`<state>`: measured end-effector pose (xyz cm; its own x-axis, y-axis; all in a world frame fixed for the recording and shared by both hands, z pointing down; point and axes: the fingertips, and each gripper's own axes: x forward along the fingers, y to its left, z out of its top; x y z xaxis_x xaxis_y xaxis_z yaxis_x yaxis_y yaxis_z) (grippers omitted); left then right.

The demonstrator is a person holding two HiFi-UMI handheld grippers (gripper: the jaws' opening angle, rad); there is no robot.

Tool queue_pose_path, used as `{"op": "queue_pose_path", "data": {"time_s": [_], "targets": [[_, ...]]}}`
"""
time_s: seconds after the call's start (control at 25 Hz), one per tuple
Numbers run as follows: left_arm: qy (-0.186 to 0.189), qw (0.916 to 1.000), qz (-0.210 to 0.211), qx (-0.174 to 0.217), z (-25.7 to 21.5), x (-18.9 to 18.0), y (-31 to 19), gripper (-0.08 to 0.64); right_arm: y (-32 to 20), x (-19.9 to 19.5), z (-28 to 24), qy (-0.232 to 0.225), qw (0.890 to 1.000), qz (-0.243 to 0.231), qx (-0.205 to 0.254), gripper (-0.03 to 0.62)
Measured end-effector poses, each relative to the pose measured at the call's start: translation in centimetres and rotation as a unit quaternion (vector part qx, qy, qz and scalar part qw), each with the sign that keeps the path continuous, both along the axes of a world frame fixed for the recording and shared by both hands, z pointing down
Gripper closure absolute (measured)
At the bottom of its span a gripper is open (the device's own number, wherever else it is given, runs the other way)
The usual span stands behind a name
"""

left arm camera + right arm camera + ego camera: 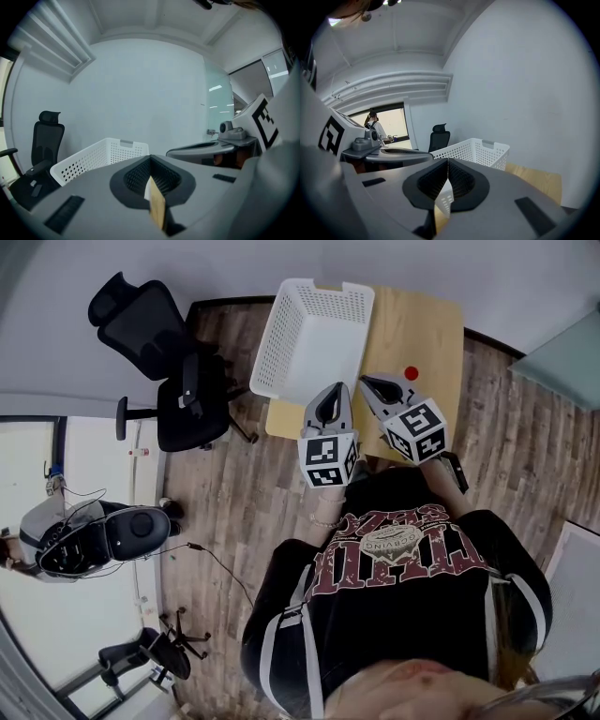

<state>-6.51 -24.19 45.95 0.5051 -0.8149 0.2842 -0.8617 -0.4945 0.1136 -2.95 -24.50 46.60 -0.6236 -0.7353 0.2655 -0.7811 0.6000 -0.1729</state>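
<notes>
Left gripper (336, 395) and right gripper (371, 385), both closed and empty, hover at the table's (431, 334) near edge. A white perforated basket (314, 334) fills its left half.

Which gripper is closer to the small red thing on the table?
The right gripper; its tip is near the red thing, while the left gripper sits nearer the white basket.

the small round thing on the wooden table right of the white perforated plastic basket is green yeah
No, it is red. The head view shows the small red round thing on the light wooden table, right of the white perforated plastic basket.
</notes>
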Motion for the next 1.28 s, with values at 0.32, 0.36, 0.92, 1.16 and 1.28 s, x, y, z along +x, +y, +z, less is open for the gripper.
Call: {"op": "queue_pose_path", "data": {"time_s": [0.32,0.36,0.92,1.16,1.28], "targets": [[0.006,0.9999,-0.007,-0.01,0.5,-1.0,-1.0,0.512,-1.1,-0.8,0.4,0.001,1.0,-0.001,-0.006,0.574],[0.006,0.9999,-0.007,-0.01,0.6,-1.0,-1.1,0.512,-1.2,-0.8,0.5,0.002,1.0,-0.001,-0.007,0.574],[0.015,0.9998,-0.002,-0.012,0.7,-0.4,-1.8,0.512,-1.6,-0.6,0.7,0.006,1.0,-0.006,-0.012,0.575],[0.013,0.9998,0.001,-0.014,0.8,0.0,-1.9,0.512,-1.6,-0.4,0.9,0.007,1.0,-0.01,-0.015,0.575],[0.012,0.9998,0.003,-0.013,0.9,0.2,-1.9,0.512,-1.6,-0.4,1.0,0.008,1.0,-0.012,-0.016,0.575]]}}
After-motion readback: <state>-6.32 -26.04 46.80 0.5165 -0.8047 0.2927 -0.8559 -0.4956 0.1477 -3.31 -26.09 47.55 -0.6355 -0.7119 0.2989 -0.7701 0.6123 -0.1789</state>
